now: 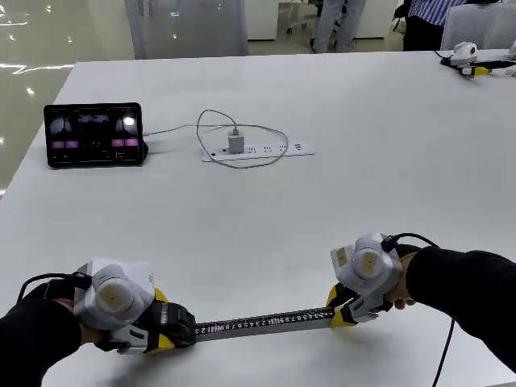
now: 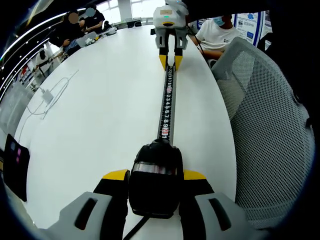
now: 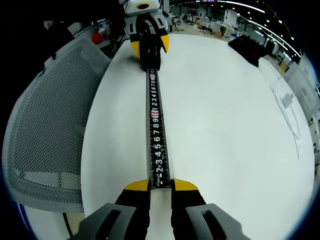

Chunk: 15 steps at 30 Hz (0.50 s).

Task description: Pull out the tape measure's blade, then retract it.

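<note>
The black tape measure case [image 2: 156, 177] sits between the yellow-tipped jaws of my left gripper [image 2: 152, 175], which is shut on it; the same case [image 1: 173, 324] lies at the table's near left. Its dark numbered blade [image 1: 264, 322] is drawn out to the right across the white table. My right gripper [image 3: 161, 185] is shut on the blade's end [image 3: 159, 172], at the near right [image 1: 339, 316]. Along the blade, the left gripper view looks at the right gripper [image 2: 170, 57], and the right gripper view at the left gripper [image 3: 149, 46] holding the case.
A tablet [image 1: 95, 134] stands at the far left of the white table [image 1: 339, 169]. A power strip [image 1: 258, 150] with a charger and looped cable lies mid-table. Devices [image 1: 476, 63] rest at the far right corner. A mesh chair [image 2: 270, 130] stands beside the table's near edge.
</note>
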{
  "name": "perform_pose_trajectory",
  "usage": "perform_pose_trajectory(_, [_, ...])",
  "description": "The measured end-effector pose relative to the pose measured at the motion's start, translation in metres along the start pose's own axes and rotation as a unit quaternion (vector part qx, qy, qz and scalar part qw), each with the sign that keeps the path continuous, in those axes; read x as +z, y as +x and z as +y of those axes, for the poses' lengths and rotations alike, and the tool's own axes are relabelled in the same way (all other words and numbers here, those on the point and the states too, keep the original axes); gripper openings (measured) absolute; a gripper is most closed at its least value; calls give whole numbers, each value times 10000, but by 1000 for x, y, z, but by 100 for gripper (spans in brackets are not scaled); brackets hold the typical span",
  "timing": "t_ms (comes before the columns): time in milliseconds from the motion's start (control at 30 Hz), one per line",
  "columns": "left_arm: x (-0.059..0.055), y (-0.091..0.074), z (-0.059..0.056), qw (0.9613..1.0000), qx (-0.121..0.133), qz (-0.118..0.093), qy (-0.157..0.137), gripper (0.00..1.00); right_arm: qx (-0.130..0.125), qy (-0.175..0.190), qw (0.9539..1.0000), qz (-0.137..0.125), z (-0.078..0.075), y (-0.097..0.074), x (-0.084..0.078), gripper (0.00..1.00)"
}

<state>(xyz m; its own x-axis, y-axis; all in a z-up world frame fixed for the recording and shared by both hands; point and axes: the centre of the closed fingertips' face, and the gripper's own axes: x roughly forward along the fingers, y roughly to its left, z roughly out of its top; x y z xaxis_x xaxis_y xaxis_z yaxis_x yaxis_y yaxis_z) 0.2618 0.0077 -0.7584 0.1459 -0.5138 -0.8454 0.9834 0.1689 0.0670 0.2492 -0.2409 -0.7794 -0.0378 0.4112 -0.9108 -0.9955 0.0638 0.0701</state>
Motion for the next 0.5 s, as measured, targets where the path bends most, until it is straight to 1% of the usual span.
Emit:
perform_pose_trajectory(100, [0,0,-1,10000,-58,44,-29,34,17,-41,10000,26,1,0,0,12])
perform_pose_trajectory(200, [0,-1,-3,9999,-87,84,-10,34,40,22,10000,20,1,0,0,12])
perform_pose_trajectory(300, [0,-2,-4,9999,-102,129,-12,34,60,8,10000,24,1,0,0,12])
perform_pose_trajectory(433, [-3,-4,-4,9997,-143,213,-23,34,55,-38,10000,74,1,1,0,12])
perform_pose_trajectory(500, [-5,-5,-4,9996,-140,259,-9,35,36,-1,10000,80,1,1,0,12])
